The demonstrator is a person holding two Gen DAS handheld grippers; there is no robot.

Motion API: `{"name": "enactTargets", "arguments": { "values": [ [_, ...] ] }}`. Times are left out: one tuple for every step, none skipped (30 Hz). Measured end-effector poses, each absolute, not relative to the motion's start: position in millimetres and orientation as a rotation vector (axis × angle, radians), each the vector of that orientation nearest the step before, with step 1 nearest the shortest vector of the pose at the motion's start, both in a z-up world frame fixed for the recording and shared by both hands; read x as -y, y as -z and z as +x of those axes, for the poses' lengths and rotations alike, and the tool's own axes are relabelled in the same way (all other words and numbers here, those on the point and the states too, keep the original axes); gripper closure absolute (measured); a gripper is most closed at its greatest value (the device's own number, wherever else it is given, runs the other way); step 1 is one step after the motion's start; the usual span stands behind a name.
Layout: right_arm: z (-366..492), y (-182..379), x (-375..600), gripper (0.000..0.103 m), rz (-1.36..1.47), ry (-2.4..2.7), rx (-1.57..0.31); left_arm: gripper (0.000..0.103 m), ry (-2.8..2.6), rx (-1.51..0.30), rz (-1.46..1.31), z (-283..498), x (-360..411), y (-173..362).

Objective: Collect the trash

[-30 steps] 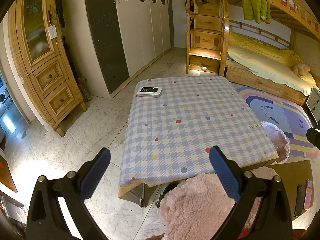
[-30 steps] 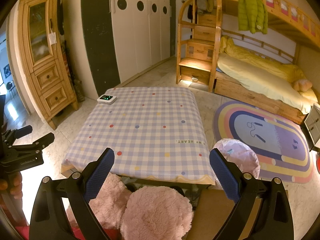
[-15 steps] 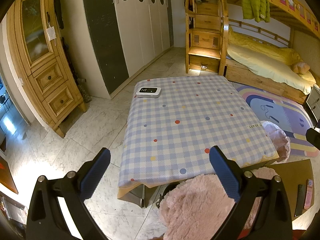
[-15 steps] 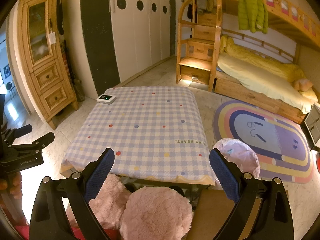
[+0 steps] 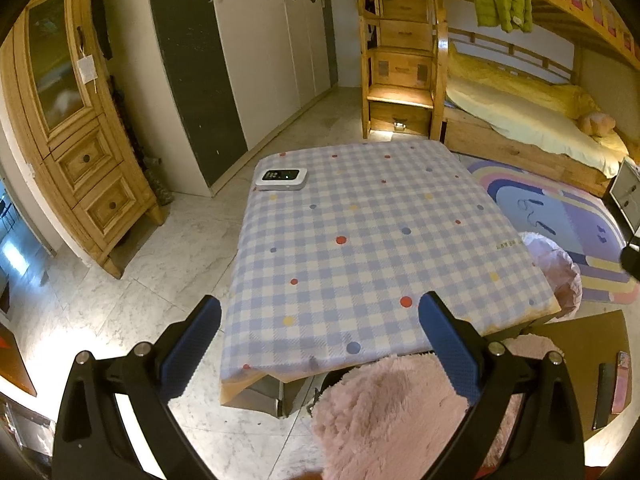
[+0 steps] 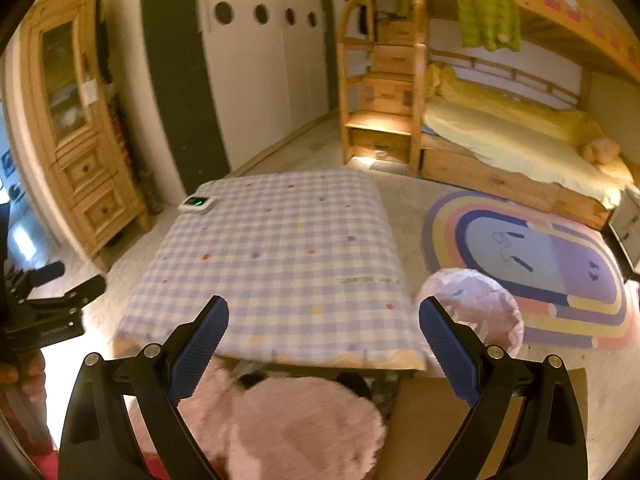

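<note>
A low table under a blue-checked cloth (image 5: 360,248) (image 6: 280,264) fills the middle of both views. Only a small white device (image 5: 281,179) (image 6: 197,203) lies on it, at the far left corner. A bin lined with a pink bag (image 6: 472,312) (image 5: 558,268) stands on the floor by the table's right side. My left gripper (image 5: 320,340) hangs open above the table's near edge, holding nothing. My right gripper (image 6: 324,340) is open too, over the near edge and empty. I see no loose trash on the cloth.
Pink fluffy stools (image 5: 392,412) (image 6: 304,428) sit under the near edge. A rainbow rug (image 6: 532,264) and a wooden bunk bed (image 6: 520,152) lie to the right, a wooden cabinet (image 5: 72,128) and white wardrobe (image 5: 272,40) to the left. Marble floor surrounds the table.
The right wrist view has swung a little to the right and is blurred by motion, so the bin sits nearer its centre. The left view has barely shifted. Both grippers stay open.
</note>
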State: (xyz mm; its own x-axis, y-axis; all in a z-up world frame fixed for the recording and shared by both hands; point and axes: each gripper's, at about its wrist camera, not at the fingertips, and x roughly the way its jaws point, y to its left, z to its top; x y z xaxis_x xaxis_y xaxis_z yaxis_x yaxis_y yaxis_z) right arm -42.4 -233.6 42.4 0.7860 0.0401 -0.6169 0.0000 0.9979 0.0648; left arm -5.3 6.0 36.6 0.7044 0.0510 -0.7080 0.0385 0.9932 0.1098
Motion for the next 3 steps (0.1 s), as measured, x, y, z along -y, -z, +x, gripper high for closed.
{"name": "enactTargets", "arguments": {
  "values": [
    [-43,-35,248,0.007,0.053,0.009,-0.644,0.007,-0.01,-0.792,0.123,-3,-5,-33],
    [-44,-25,263,0.007,0.033,0.054,-0.634,0.007,-0.013,-0.796,0.127,1,-5,-31],
    [-45,-16,274,0.007,0.022,0.087,-0.633,0.007,-0.015,-0.796,0.129,4,-5,-29]
  ]
}}
